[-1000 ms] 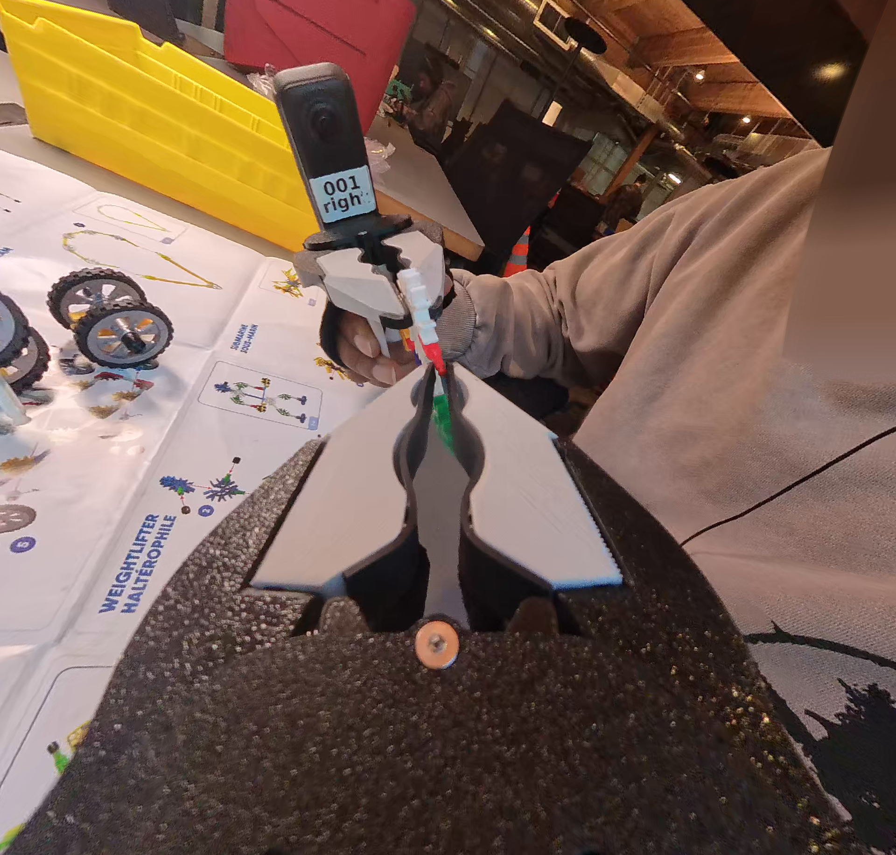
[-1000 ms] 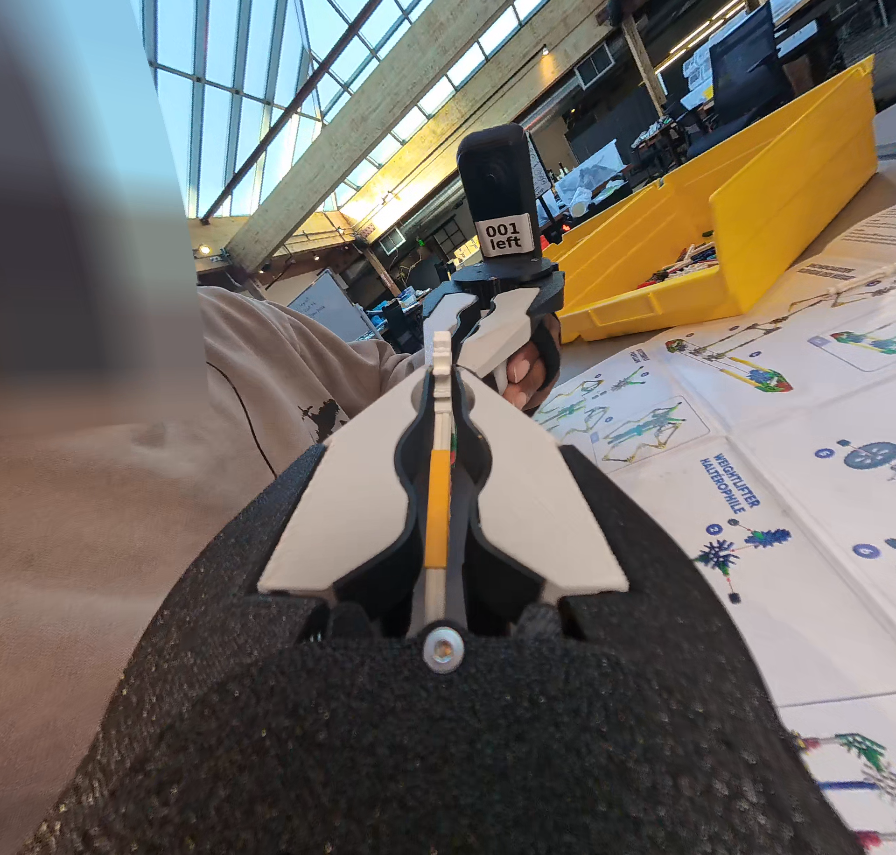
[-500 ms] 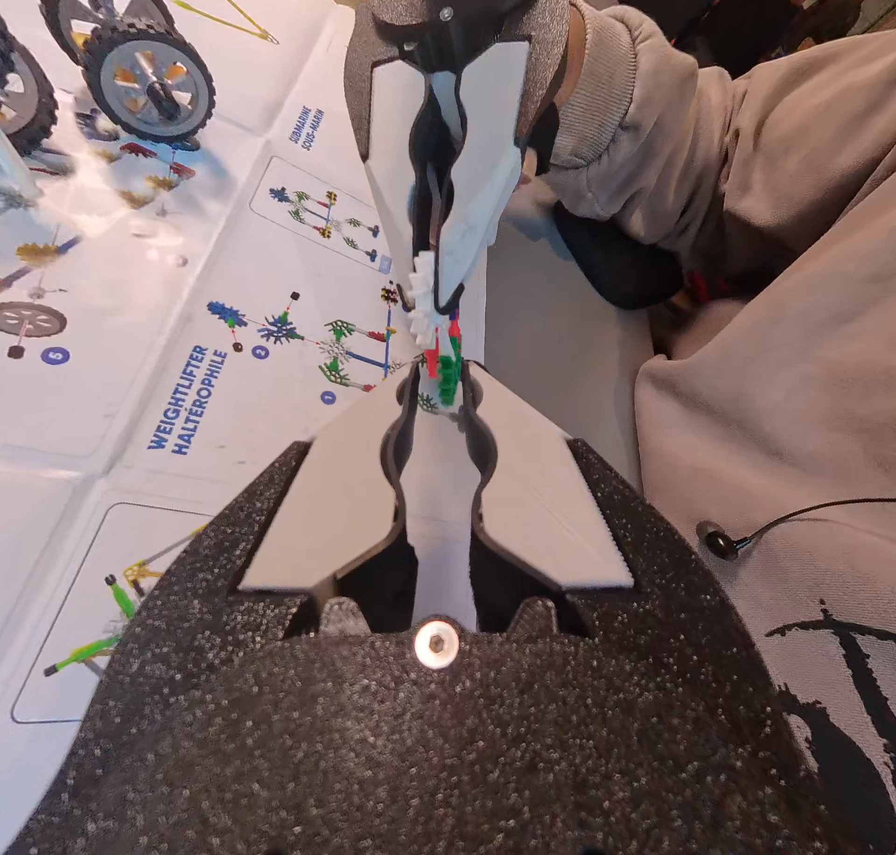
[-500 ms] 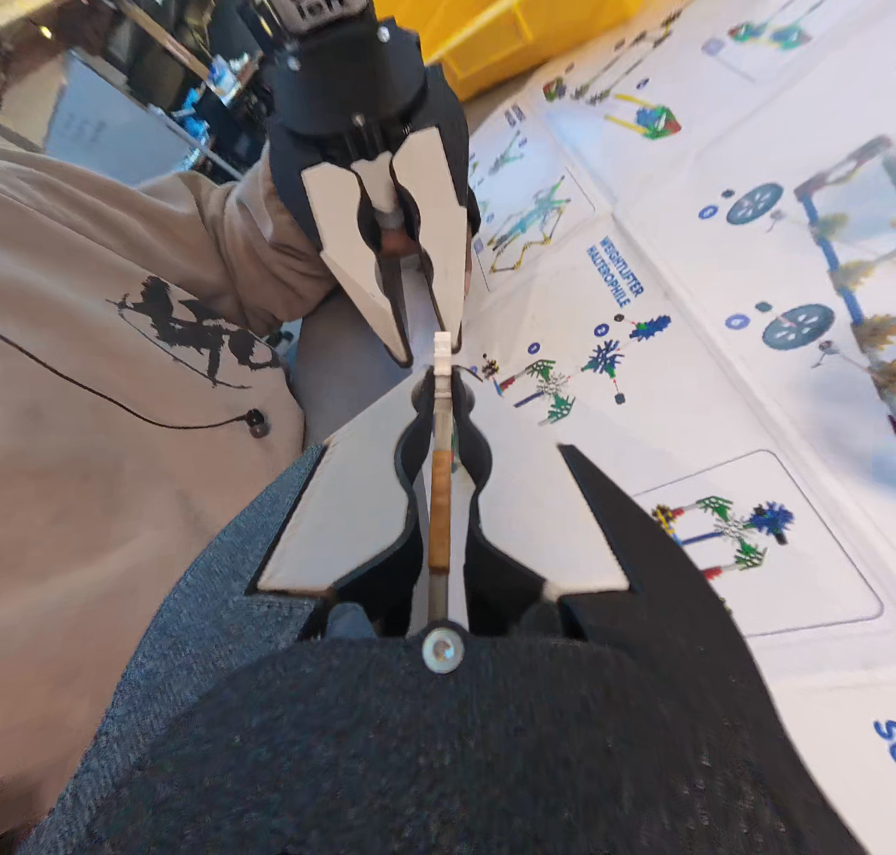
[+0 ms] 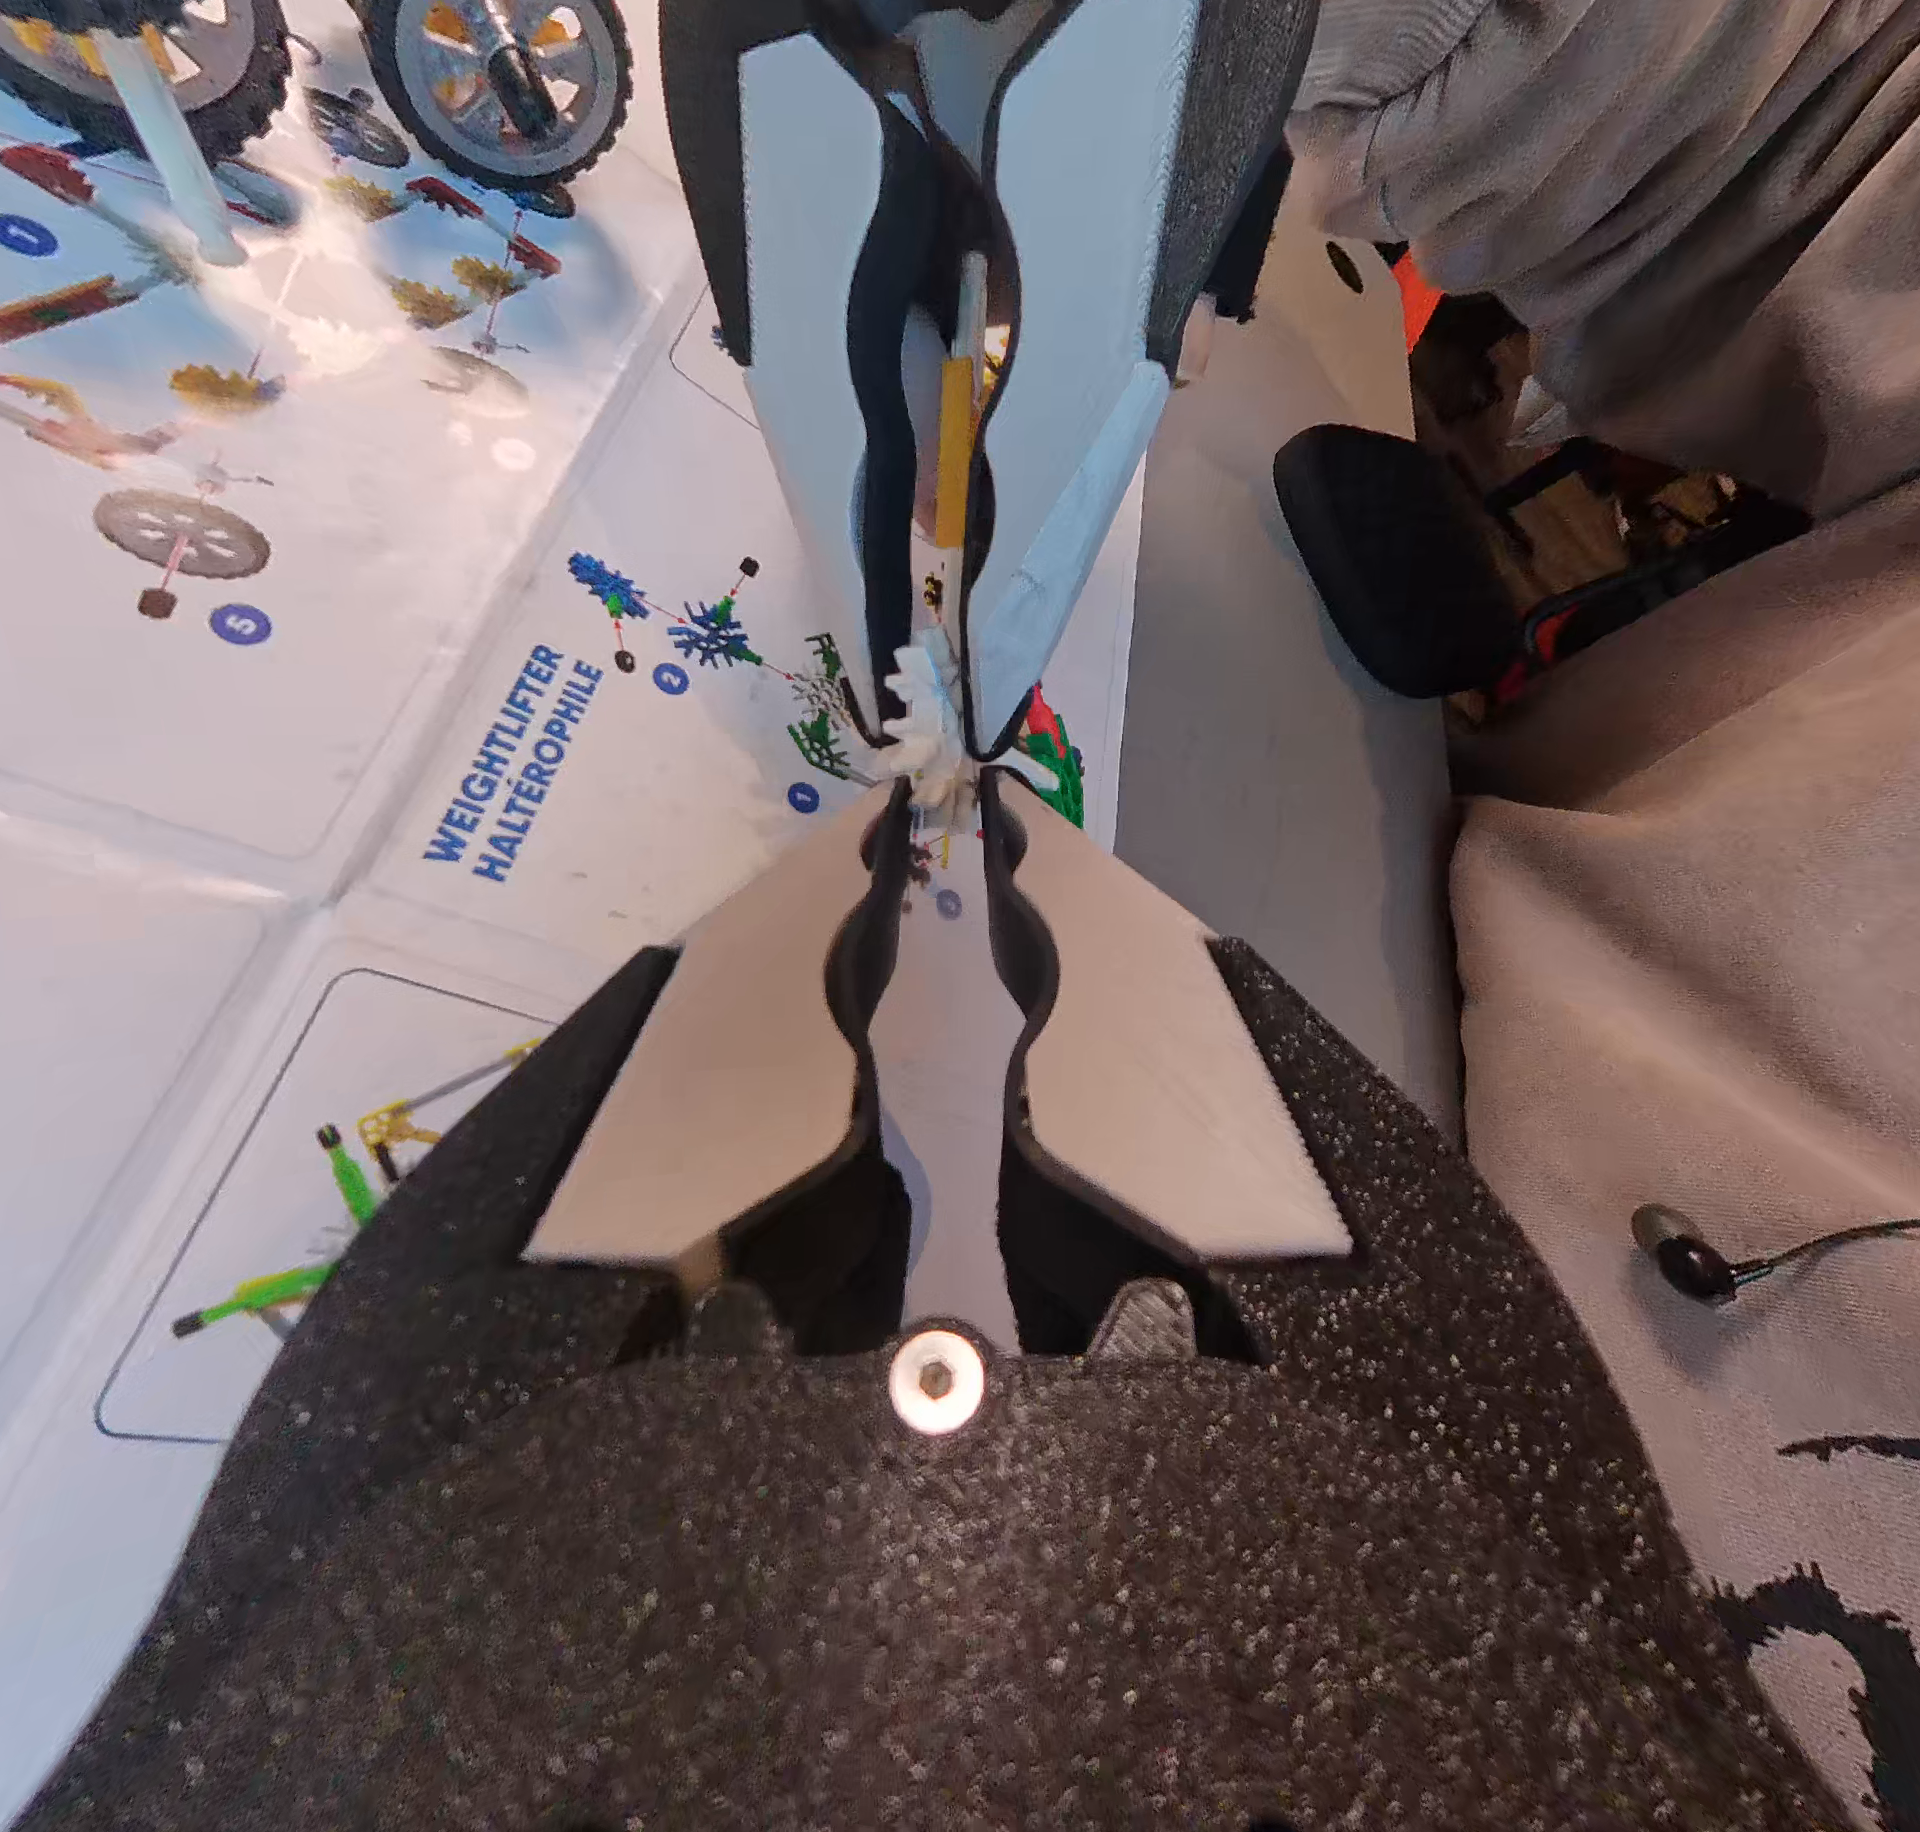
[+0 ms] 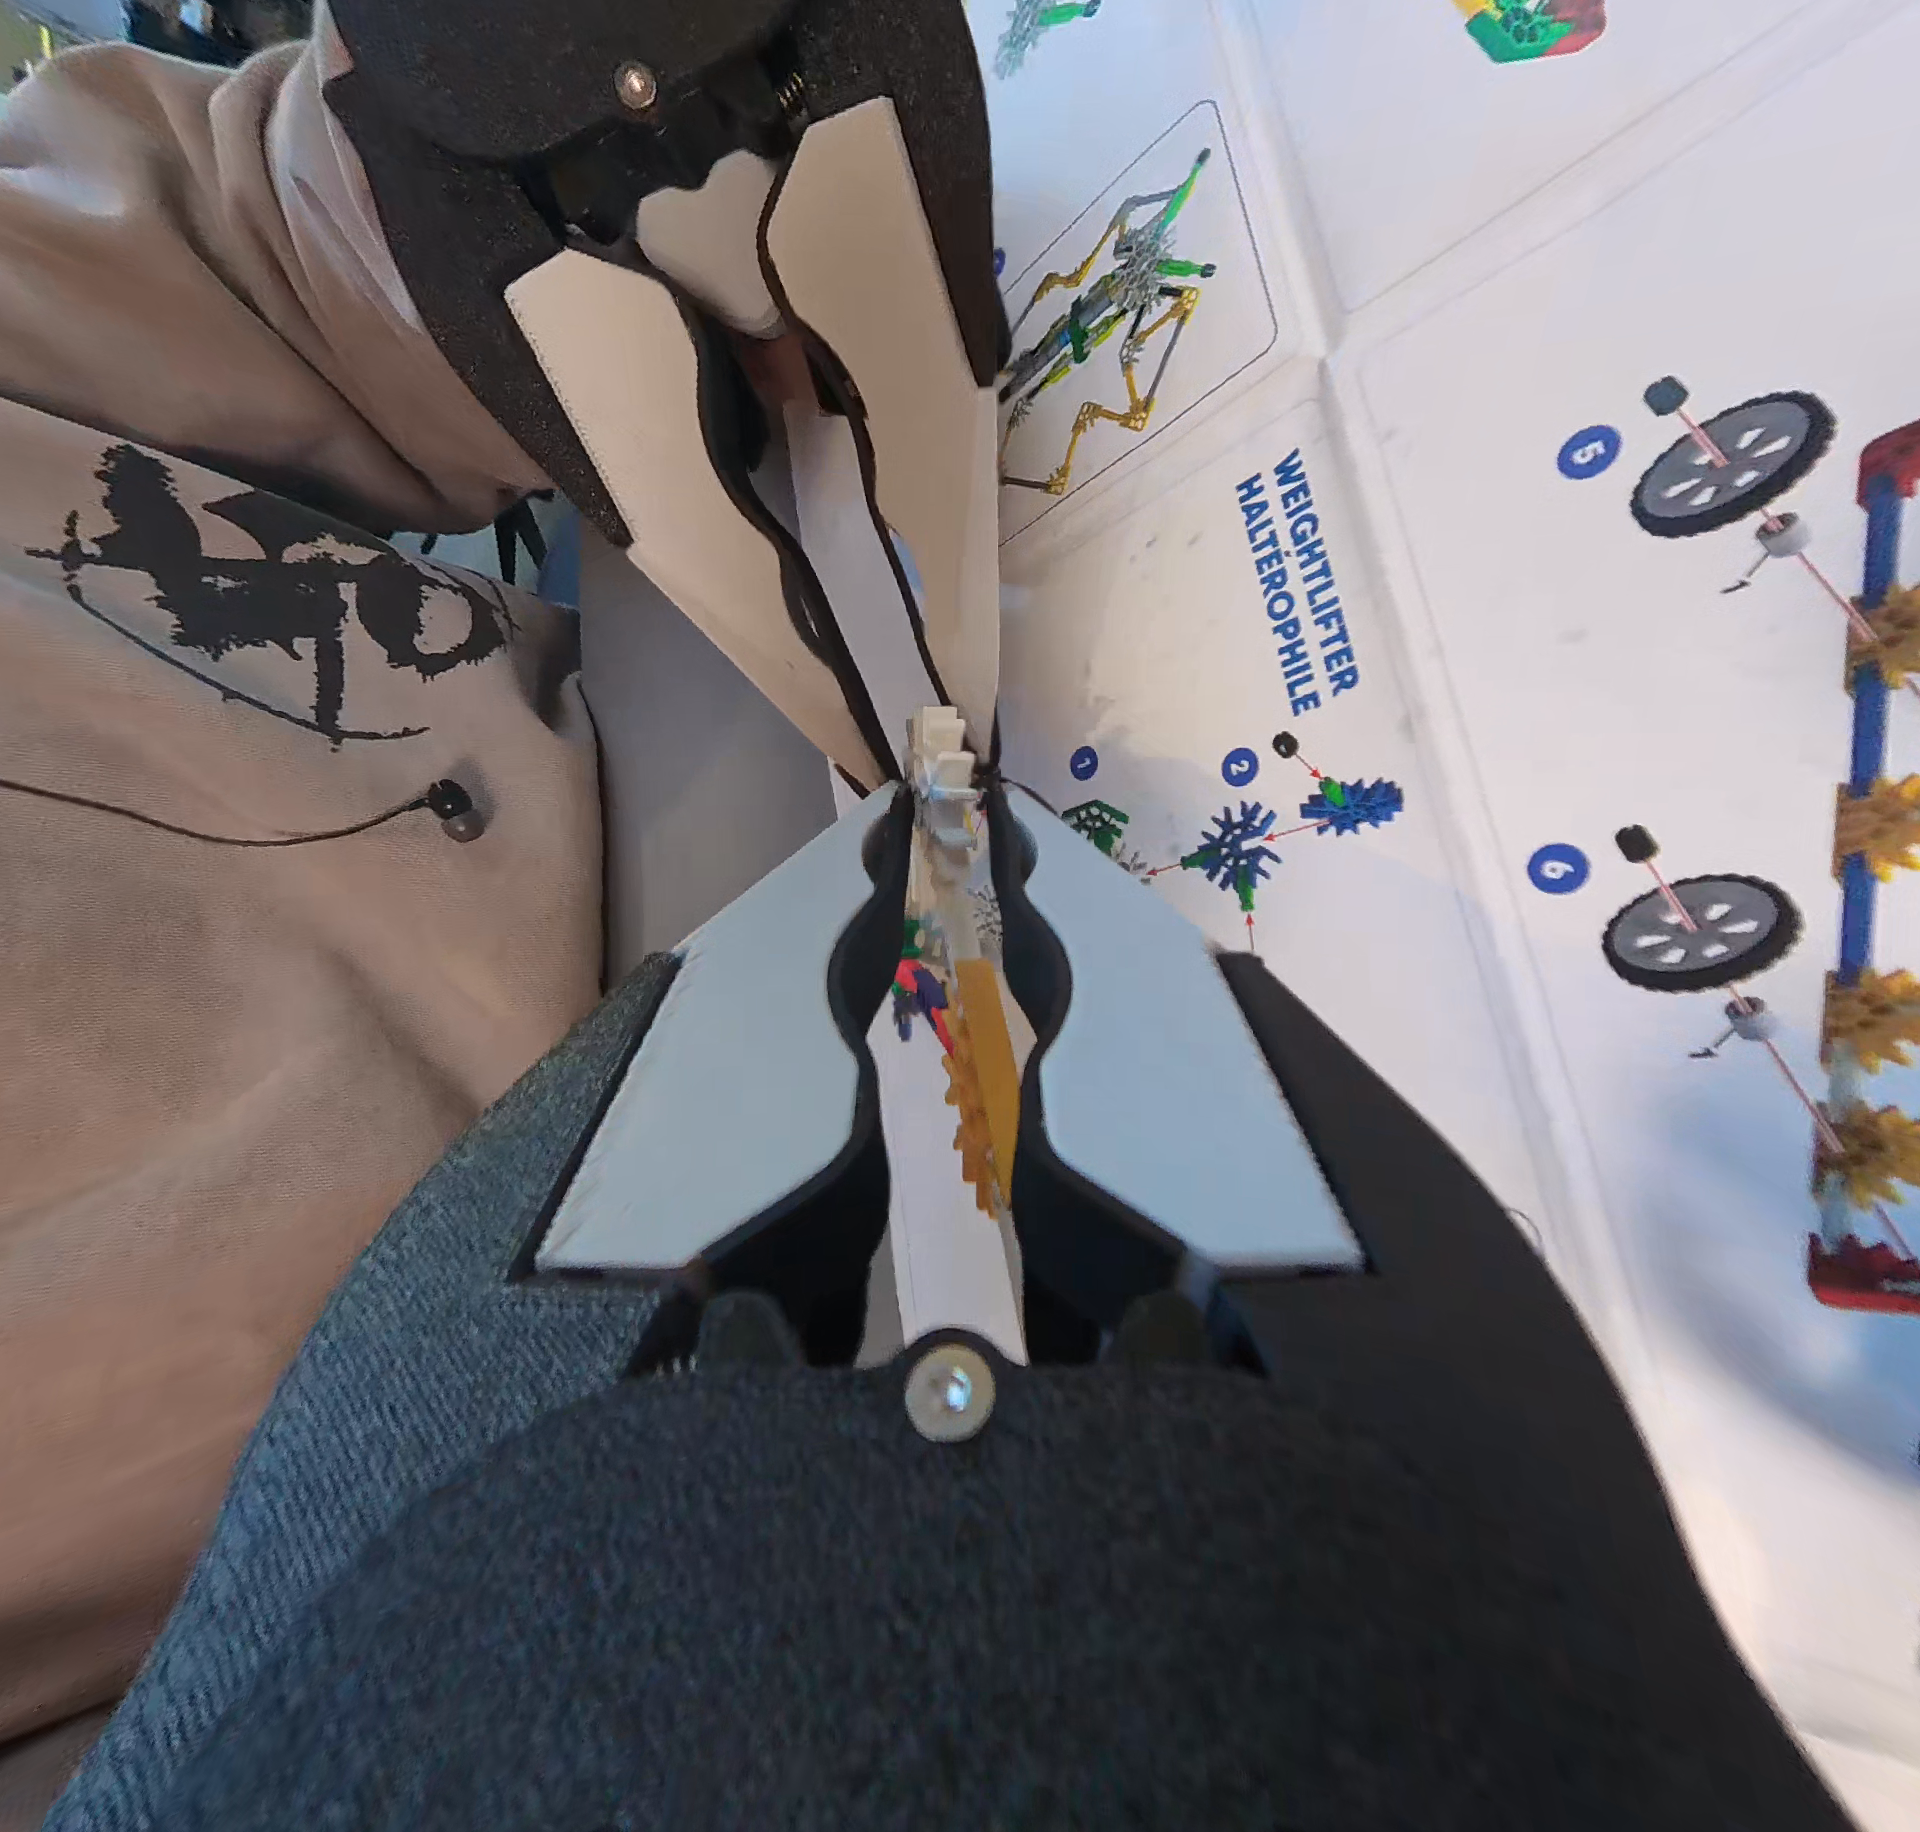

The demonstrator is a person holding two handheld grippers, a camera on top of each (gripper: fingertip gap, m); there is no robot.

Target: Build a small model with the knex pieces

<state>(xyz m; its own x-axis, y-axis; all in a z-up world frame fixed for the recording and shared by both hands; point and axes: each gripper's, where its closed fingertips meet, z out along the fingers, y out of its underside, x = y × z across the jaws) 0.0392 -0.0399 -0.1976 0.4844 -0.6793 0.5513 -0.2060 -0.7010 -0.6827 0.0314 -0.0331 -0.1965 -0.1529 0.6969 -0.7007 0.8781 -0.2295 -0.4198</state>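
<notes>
Tip to tip over the counter [image 5: 1226, 639]: right gripper [image 6: 940, 816] pinching yellow rod [image 6: 987, 1044], left gripper [image 5: 940, 795] nipping white connector [image 5: 925, 722], lined up.

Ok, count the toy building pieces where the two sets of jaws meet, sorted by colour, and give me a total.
white connector: 1
yellow rod: 1
green piece: 1
red piece: 1
Total: 4
</notes>
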